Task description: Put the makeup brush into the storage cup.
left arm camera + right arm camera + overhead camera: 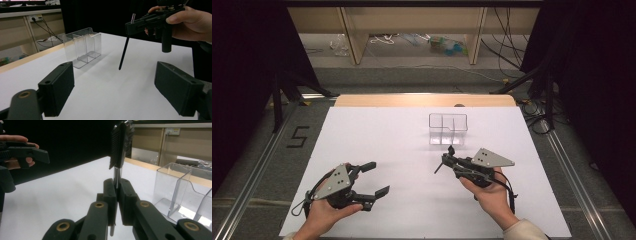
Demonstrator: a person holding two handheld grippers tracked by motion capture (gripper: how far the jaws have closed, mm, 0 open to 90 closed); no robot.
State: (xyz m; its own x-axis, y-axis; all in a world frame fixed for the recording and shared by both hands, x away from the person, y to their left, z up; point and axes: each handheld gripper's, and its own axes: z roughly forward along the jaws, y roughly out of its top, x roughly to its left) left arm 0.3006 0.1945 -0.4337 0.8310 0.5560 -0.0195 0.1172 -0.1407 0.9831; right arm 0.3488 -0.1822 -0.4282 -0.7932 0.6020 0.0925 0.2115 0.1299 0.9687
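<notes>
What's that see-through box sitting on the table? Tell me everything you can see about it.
The clear box looks like transparent plastic, open at the top, with inner walls splitting it into compartments; how many is hard to tell. One top edge has a stepped cutout. It appears empty. It stands upright on the white table sheet, past the middle and nearer the far edge, just beyond the right gripper. Nothing touches it except the sheet. The right gripper, shut on a thin black brush, is close beside it but apart.

A white tabletop (377, 135) with a bare wooden strip along its far edge. On the floor to its left, a black "5" (298, 136). Beyond, pale wooden shelving legs (353, 35), loose cables (507, 47) and plastic clutter (447, 46) lie underneath.
</notes>
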